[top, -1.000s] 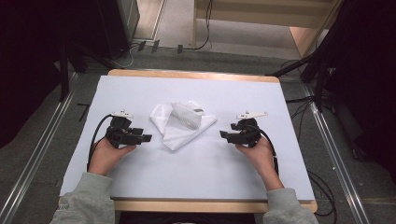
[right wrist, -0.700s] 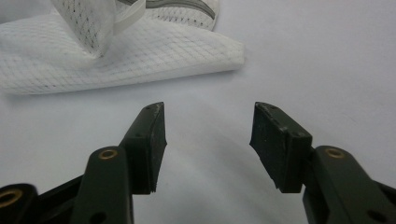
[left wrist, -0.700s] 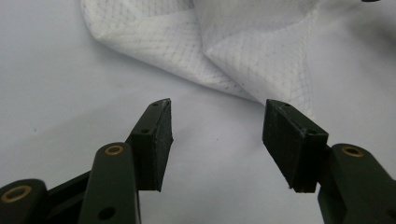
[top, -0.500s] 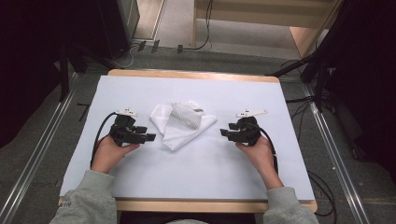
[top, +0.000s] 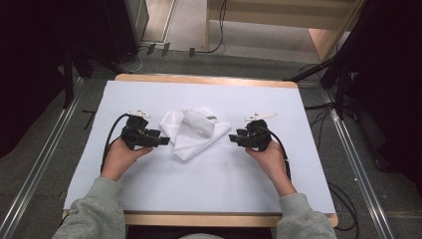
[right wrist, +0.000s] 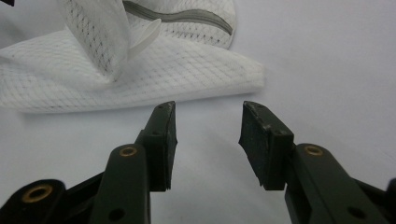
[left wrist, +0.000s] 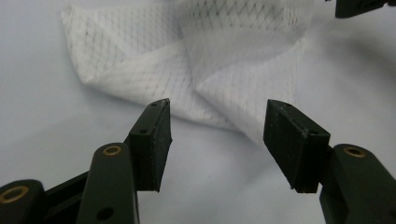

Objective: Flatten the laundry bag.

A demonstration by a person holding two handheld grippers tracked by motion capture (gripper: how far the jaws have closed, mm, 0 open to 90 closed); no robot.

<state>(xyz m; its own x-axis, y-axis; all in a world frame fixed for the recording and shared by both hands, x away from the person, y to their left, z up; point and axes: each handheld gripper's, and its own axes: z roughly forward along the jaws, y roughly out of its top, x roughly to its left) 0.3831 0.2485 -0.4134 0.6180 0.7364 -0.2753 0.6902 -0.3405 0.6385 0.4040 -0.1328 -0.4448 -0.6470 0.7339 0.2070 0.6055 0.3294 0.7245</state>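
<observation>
High view: my left gripper point(top: 161, 140) lies low over the white table sheet point(top: 209, 189), jaws apart, tips just beside the left edge of the crumpled white mesh bag point(top: 191, 132) at mid-table. My right gripper point(top: 233, 138) faces it from the other side, tips near the bag's right corner but apart from it. Both hands come in from the bottom edge in grey sleeves. Cables loop back from each gripper. Nothing lies between either gripper and the bag.

Left gripper view: left gripper point(left wrist: 217, 133) jaws wide, nothing between the pads. The mesh bag point(left wrist: 187, 60) lies just ahead, folded over itself, its near fold reaching toward the gap. No contact that I can see. A tip of the other gripper shows at top right.

Right gripper view: right gripper point(right wrist: 208, 135) jaws have just been closing, now at a middling gap, empty. The bag point(right wrist: 140, 70) lies ahead and to the left, with a grey zip line across its upper fold. No readable writing or label.
</observation>
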